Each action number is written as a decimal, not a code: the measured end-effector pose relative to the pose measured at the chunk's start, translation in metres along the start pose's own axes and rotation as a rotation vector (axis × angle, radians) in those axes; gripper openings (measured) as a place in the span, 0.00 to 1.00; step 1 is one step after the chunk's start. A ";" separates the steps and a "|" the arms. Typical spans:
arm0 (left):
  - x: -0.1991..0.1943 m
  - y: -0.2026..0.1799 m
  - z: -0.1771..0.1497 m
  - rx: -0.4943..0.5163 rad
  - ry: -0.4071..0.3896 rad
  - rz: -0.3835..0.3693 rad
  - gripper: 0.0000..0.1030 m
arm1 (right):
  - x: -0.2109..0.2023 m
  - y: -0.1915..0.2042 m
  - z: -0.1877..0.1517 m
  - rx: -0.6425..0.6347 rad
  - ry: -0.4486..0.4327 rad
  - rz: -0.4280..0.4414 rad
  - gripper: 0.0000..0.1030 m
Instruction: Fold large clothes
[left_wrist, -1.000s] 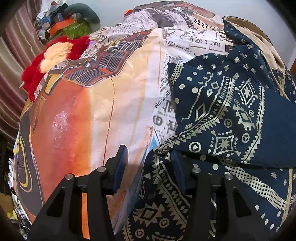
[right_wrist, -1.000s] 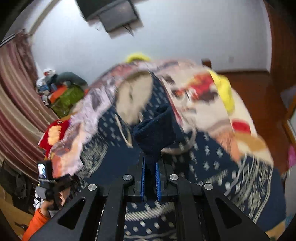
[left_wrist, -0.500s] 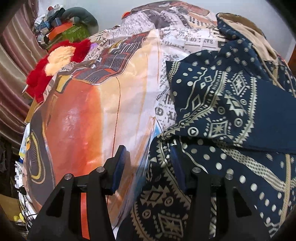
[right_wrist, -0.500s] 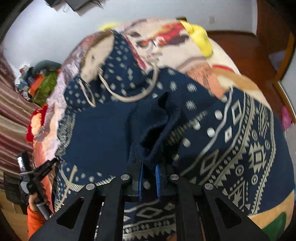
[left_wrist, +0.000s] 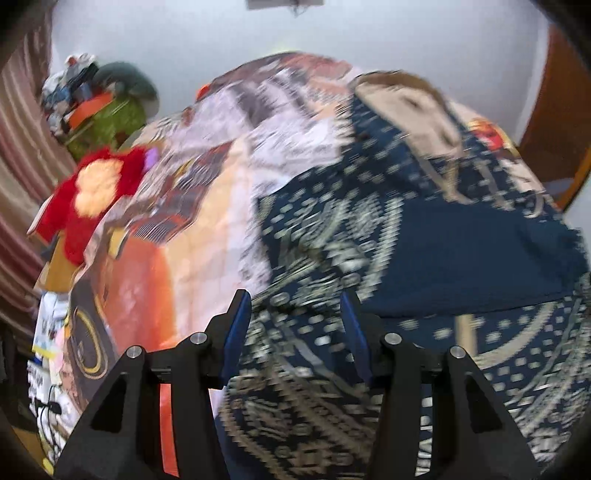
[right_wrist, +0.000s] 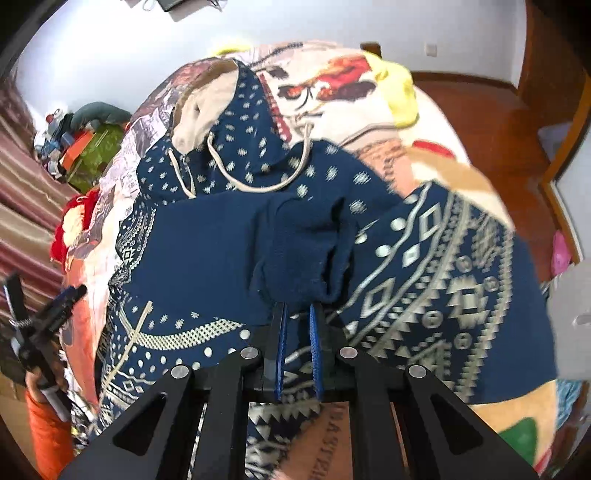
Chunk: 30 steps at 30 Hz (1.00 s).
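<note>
A large navy hoodie (right_wrist: 207, 243) with cream patterns, a beige-lined hood (right_wrist: 207, 99) and drawstrings lies spread on a bed. One sleeve is folded across its chest. My right gripper (right_wrist: 297, 325) has its jaws slightly apart at the sleeve's dark cuff (right_wrist: 306, 258), which lies just beyond the tips. My left gripper (left_wrist: 295, 314) is open and empty above the hoodie's (left_wrist: 461, 251) lower left edge. It also shows at the left of the right wrist view (right_wrist: 48, 310).
The bed carries a printed orange and newspaper-pattern blanket (left_wrist: 155, 266). A red and cream plush (left_wrist: 96, 184) and a pile of items (left_wrist: 96, 107) lie at the bed's far left by striped curtains. A yellow item (right_wrist: 399, 88) lies at the far side. Wooden floor (right_wrist: 480, 122) is to the right.
My right gripper has lowered the sleeve cuff onto the hoodie's chest and its jaws have parted. My left gripper has tilted up and drawn back; its view is blurred by motion.
</note>
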<state>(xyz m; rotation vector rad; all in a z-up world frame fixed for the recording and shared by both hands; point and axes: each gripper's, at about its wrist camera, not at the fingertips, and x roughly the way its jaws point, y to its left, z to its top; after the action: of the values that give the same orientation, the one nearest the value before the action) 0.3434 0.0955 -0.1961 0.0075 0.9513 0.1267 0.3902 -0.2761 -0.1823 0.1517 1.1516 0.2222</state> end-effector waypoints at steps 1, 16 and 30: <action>-0.004 -0.007 0.002 0.009 -0.009 -0.014 0.49 | -0.004 -0.002 -0.001 -0.007 -0.008 -0.009 0.08; -0.009 -0.138 0.029 0.205 -0.008 -0.187 0.60 | -0.098 -0.099 -0.036 0.198 -0.235 -0.034 0.08; 0.031 -0.210 0.017 0.361 0.073 -0.202 0.60 | -0.062 -0.201 -0.099 0.582 -0.111 0.054 0.31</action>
<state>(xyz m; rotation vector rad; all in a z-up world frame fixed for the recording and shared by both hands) 0.3974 -0.1091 -0.2242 0.2402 1.0320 -0.2332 0.2945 -0.4860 -0.2135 0.7003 1.0759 -0.0801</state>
